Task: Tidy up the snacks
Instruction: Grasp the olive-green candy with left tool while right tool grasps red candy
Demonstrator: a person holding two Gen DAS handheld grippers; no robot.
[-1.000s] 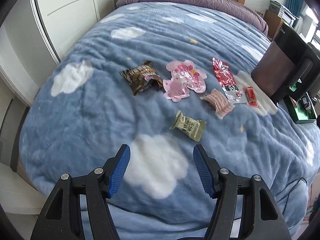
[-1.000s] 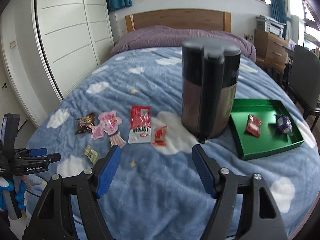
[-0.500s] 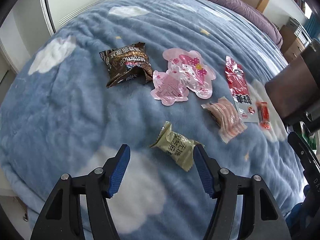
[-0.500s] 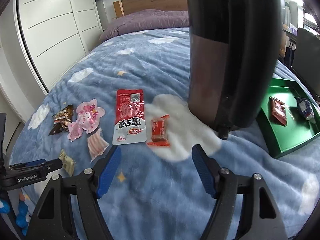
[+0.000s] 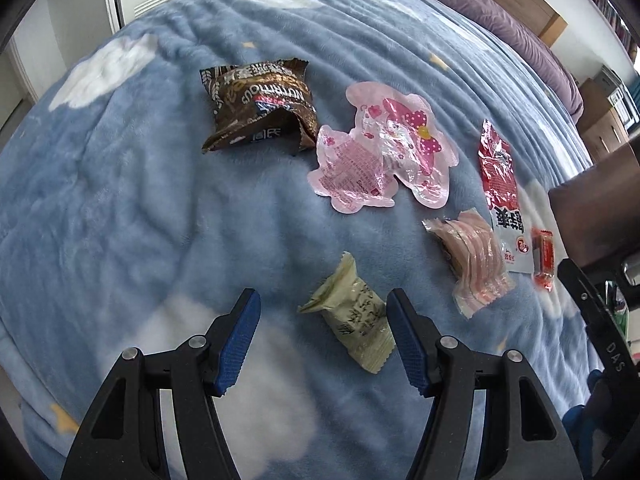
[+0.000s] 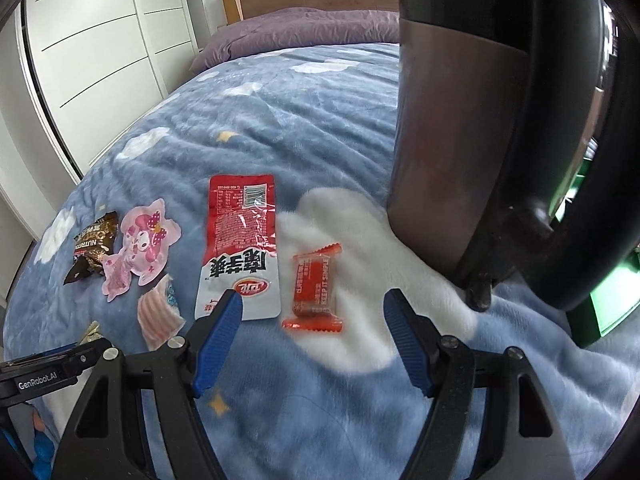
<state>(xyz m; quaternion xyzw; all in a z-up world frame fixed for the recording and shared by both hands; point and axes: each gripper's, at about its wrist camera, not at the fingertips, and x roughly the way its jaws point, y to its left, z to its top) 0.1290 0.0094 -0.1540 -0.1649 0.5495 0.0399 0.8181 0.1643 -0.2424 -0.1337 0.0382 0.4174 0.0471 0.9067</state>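
Snacks lie on a blue cloud-print blanket (image 5: 120, 208). My left gripper (image 5: 322, 330) is open, its blue pads either side of a beige wrapped candy (image 5: 354, 320). Beyond lie a brown packet (image 5: 258, 108), a pink character packet (image 5: 384, 152), a pink striped packet (image 5: 474, 262), a long red-and-white packet (image 5: 502, 196) and a small red candy (image 5: 544, 256). My right gripper (image 6: 312, 334) is open, just in front of the small red candy (image 6: 314, 286), with the red-and-white packet (image 6: 242, 240) to its left.
A tall dark kettle-like container (image 6: 480, 120) stands close at the right. A green tray (image 6: 608, 300) shows behind it. White wardrobe doors (image 6: 92, 52) line the left side, a purple duvet (image 6: 304, 30) and wooden headboard at the far end.
Both grippers have moved forward and down toward the snacks. The left now brackets the beige candy; the right has closed in on the small red candy. Both stay open.
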